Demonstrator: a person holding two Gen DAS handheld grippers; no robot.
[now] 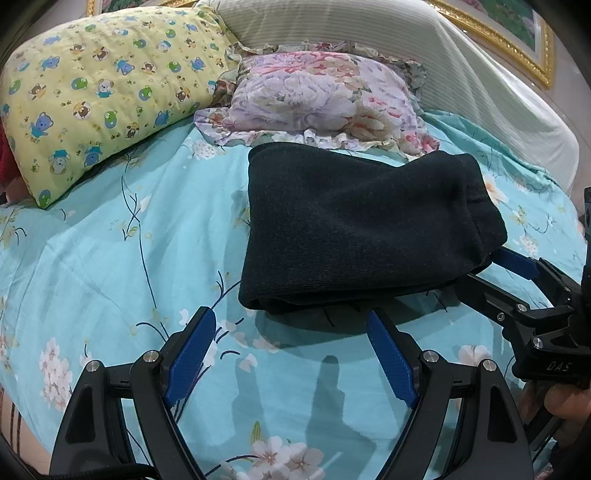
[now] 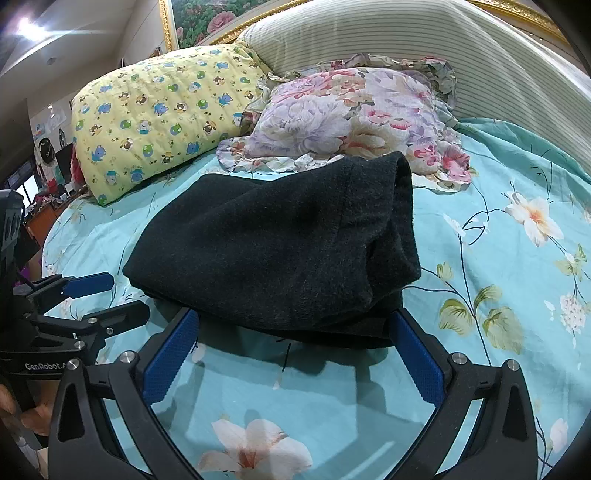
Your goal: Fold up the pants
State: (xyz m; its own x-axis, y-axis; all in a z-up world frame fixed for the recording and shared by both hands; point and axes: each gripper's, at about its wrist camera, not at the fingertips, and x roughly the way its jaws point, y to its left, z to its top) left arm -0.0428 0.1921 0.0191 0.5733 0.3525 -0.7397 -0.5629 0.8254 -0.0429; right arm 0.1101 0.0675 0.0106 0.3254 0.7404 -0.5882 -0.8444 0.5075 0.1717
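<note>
Pants [image 1: 354, 229] folded into a compact dark bundle on the bed, both grippers just off the near edge.

Nearest: left gripper [image 1: 291, 350], jaws wide, nothing held, over bare bedsheet [image 1: 110, 258] short of the bundle's near-left corner. Right gripper [image 2: 295, 347], jaws wide too, empty, its tips at the near hem, one finger [image 1: 517, 264] touching the right edge. Bundle lies flat in stacked layers, the right end bulging and slightly loose. Beyond it, a floral pillow [image 1: 317, 99] just touching the far edge; a yellow bear-print pillow [image 1: 103, 96] to the left; striped headboard [image 1: 369, 26] behind. Judgement: fold looks close to done. If tidying, press the loose end flat, square the edges, avoid snagging the sheet beneath.
</note>
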